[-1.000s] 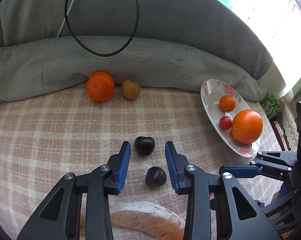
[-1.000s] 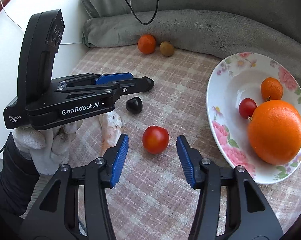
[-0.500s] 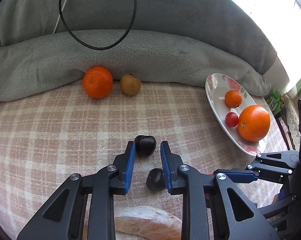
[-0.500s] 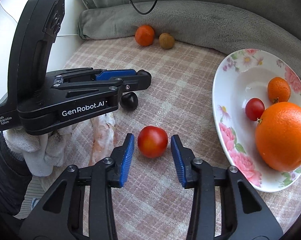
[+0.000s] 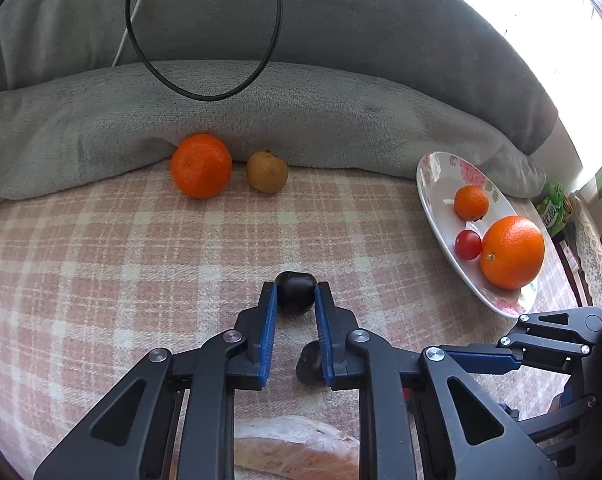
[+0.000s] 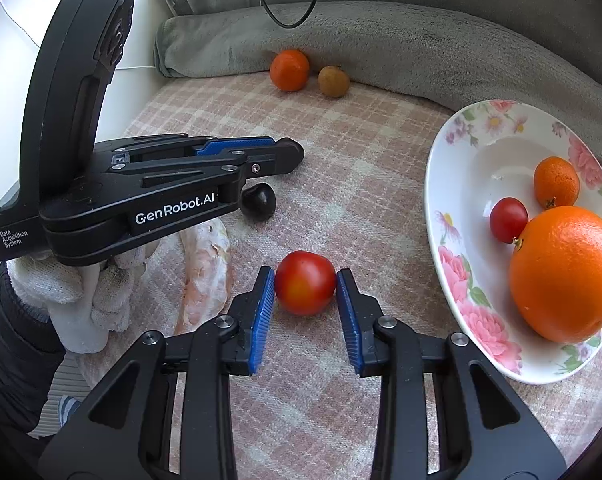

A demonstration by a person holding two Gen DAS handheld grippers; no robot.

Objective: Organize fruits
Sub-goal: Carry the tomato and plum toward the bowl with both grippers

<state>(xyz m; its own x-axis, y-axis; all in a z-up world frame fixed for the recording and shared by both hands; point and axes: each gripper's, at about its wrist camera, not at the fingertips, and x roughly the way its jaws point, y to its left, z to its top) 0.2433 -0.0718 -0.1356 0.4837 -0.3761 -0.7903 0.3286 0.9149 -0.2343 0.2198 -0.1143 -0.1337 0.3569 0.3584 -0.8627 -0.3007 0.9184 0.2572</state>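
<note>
My left gripper (image 5: 295, 296) is shut on a dark plum (image 5: 295, 291) that rests on the checked cloth. A second dark plum (image 5: 309, 362) lies just behind it, partly under the right finger; it also shows in the right wrist view (image 6: 258, 201). My right gripper (image 6: 305, 286) is shut on a red tomato (image 6: 305, 288) on the cloth. The flowered plate (image 6: 457, 200) at the right holds a big orange (image 6: 565, 272), a small mandarin (image 6: 556, 181) and a cherry tomato (image 6: 508, 219). A mandarin (image 5: 201, 165) and a brown fruit (image 5: 267, 171) lie by the grey cushion.
A grey cushion (image 5: 301, 112) borders the far side of the cloth, with a black cable (image 5: 205, 40) looping over it. A peach-coloured bag (image 6: 205, 276) lies near my left hand. A green bottle (image 5: 553, 204) stands beyond the plate.
Both grippers moved forward and closed: the left onto the far dark plum, the right onto the red tomato. The fruits lie where they were.
</note>
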